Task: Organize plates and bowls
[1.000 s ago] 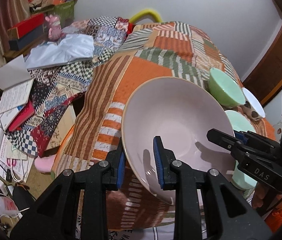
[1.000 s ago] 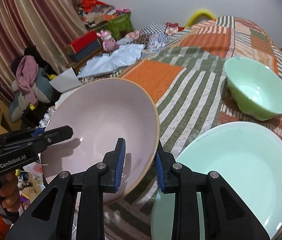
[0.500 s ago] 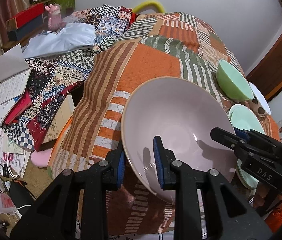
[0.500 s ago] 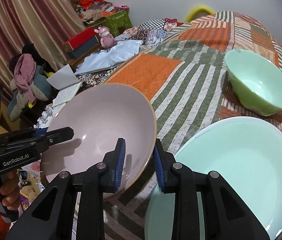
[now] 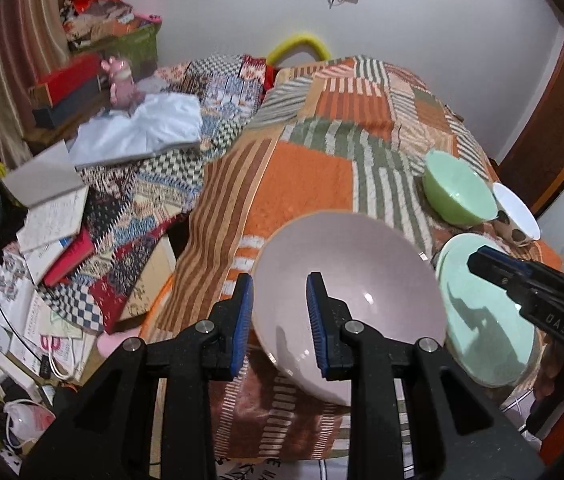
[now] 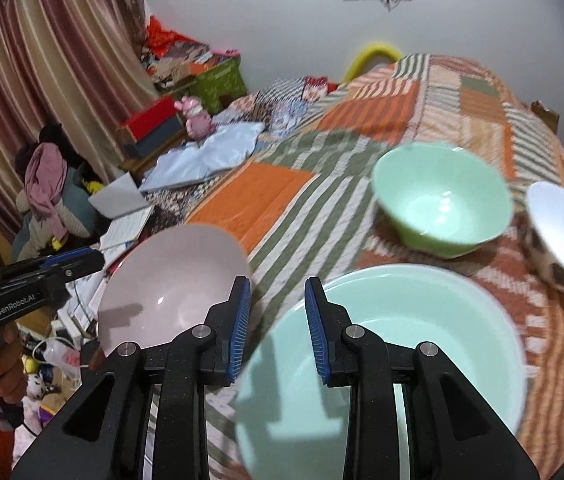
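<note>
My left gripper is shut on the near rim of a large pale pink bowl and holds it tilted above the quilt's front edge; the bowl also shows in the right wrist view. My right gripper is shut on the rim of a pale green plate, lifted and tilted; it shows in the left wrist view. A green bowl and a white spotted bowl rest on the quilt beyond.
The patchwork quilt covers the surface. To the left lie books and papers, a white cloth and a pink toy. A curtain hangs at the left.
Both grippers have pulled back and up with their dishes. The pink bowl and green plate look smaller and higher, and the green and white bowls have come fully into view.
</note>
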A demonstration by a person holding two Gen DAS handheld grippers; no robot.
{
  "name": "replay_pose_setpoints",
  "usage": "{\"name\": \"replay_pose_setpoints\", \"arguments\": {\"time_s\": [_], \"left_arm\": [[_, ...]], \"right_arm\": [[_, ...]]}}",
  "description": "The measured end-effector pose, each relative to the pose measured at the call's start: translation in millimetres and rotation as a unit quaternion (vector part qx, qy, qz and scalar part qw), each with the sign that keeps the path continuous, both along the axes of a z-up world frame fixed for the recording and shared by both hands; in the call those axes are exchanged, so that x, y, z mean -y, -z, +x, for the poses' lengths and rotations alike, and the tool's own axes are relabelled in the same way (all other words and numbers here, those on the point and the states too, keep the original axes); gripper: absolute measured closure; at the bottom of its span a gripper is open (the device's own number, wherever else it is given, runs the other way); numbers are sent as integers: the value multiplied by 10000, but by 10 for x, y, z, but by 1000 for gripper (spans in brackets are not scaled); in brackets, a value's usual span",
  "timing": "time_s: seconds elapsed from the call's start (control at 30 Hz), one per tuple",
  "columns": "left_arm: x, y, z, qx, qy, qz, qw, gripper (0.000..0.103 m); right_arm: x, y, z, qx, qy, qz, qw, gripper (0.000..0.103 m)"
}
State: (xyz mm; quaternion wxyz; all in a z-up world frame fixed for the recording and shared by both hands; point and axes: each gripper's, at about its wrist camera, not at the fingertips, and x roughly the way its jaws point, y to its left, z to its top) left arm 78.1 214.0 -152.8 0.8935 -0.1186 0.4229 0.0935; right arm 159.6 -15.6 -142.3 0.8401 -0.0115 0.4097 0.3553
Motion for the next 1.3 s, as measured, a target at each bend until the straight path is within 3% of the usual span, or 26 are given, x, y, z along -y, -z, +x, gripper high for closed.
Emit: {"name": "replay_pose_setpoints", "arguments": {"time_s": [0.17,0.37,0.43,0.5,0.97,1.3], "left_arm": [[175,-201,77,203,149,102,9996,74],[494,-370,292,380,450,222,9980,61],[587,-406,382,431,541,219,9974,48],[663,-419,468,467,569,201,9971,41],[1038,-279,1326,85,999,229,9947,27],[1205,79,1959,-386,1329,259,9900,27]], "right_arm": [[253,-130,75,188,253,85,9995,77],[555,-213,197,335,603,131,9975,76],[667,-208,256,350,743,134,9965,69],[767,-186,313,339,861,130,9956,67],[969,165,834,-42,1190,-139,9928,67],[847,359,1132,-324,1109,-237,9930,68]]}}
